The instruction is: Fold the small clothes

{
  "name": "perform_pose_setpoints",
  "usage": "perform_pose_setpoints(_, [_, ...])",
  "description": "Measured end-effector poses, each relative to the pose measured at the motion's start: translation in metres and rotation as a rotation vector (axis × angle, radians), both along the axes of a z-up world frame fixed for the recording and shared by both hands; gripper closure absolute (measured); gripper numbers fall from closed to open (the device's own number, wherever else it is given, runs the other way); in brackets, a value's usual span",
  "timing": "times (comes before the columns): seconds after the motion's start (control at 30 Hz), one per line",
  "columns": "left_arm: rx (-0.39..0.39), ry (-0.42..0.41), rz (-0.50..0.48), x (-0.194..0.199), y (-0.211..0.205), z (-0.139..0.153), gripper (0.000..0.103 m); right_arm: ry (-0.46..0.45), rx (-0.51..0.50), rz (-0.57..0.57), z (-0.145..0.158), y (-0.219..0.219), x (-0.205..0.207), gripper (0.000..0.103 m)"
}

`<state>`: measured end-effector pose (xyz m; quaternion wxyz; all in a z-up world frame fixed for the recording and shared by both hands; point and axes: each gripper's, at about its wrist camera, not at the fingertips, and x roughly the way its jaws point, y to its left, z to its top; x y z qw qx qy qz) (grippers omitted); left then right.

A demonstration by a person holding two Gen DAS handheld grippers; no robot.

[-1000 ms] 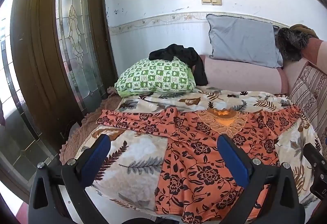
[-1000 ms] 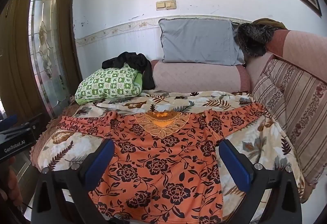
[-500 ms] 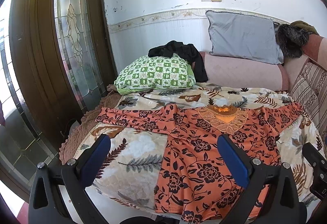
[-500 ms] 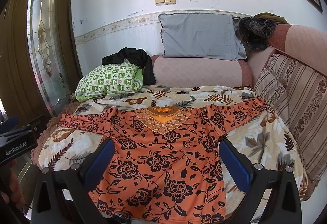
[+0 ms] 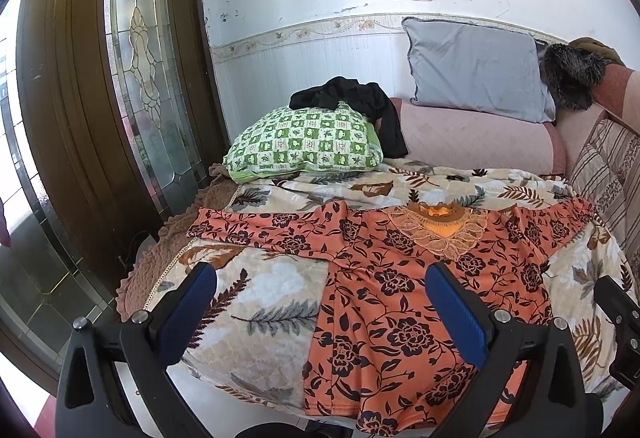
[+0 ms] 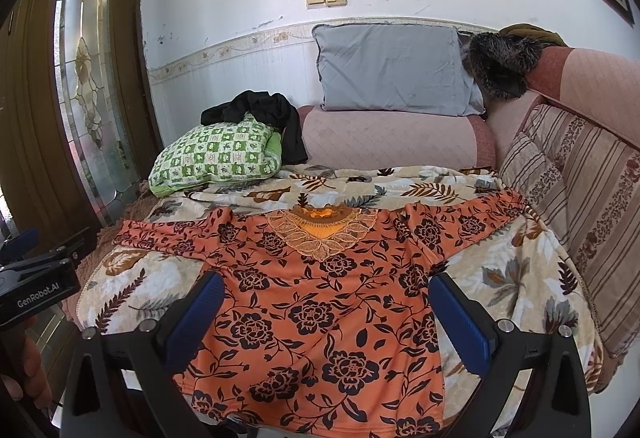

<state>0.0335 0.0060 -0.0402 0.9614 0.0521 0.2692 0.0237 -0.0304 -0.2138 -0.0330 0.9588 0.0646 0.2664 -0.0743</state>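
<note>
Orange floral top [image 6: 320,302] lies spread flat, front up, on a leaf-print blanket [image 6: 500,270] that covers the sofa seat. Its embroidered neckline [image 6: 322,234] points toward the back of the sofa, both sleeves reach out to the sides, and the hem hangs at the near edge of the seat.

From the right wrist view, the right gripper [image 6: 324,314] hovers over the lower body of the top with its jaws spread wide and nothing between them; the blue pads [image 6: 460,318] stand about over the two side edges of the garment, so the body of the top fills the gap. The left gripper [image 5: 320,302] is likewise wide apart and empty. It sits further to the left: one pad is over bare blanket below the left sleeve [image 5: 256,230], the other over the middle of the top's body. Neither gripper touches the cloth as far as can be seen.

Behind the top rest a green checked pillow [image 6: 216,158] with a black garment [image 6: 268,114] draped on it, and a grey cushion [image 6: 392,70] against the wall.
</note>
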Motion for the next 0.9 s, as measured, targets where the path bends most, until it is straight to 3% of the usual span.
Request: perform_pose_setpoints(0.9, [0.015, 0.030, -0.008, 0.008, -0.006, -0.011, 0.000, 0.042, 0.007, 0.006, -0.010, 0.006, 0.016, 0.000])
